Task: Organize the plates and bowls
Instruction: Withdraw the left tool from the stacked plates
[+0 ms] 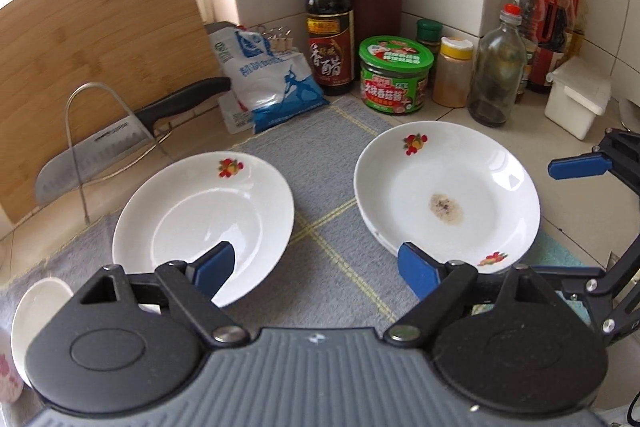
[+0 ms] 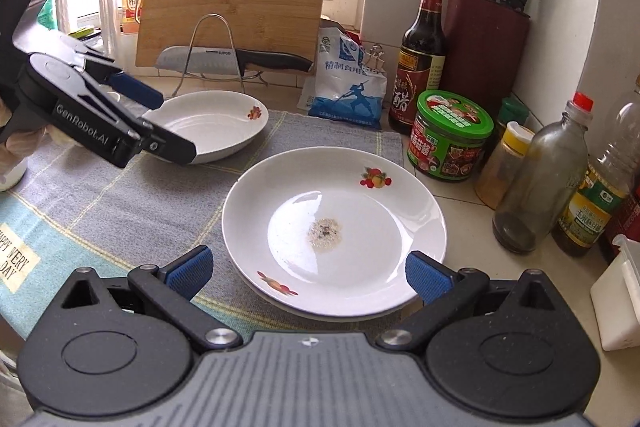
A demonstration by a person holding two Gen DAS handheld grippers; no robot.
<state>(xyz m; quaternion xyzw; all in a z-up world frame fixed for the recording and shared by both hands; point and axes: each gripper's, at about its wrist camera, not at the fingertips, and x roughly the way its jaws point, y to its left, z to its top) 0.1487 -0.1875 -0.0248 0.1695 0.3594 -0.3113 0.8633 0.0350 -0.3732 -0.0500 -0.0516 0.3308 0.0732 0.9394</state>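
Left tongs [image 1: 316, 267] gape above round glossy white plate [image 1: 204, 223].

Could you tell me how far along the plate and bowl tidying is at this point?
Partly done: the soiled plate already sits on another plate on the grey mat. In hand: the left gripper has its jaws open around the near rim of the clean plate, not yet closed on it. The right gripper waits open by the stack. Left: adding that plate, and the small white bowl at the mat's edge.
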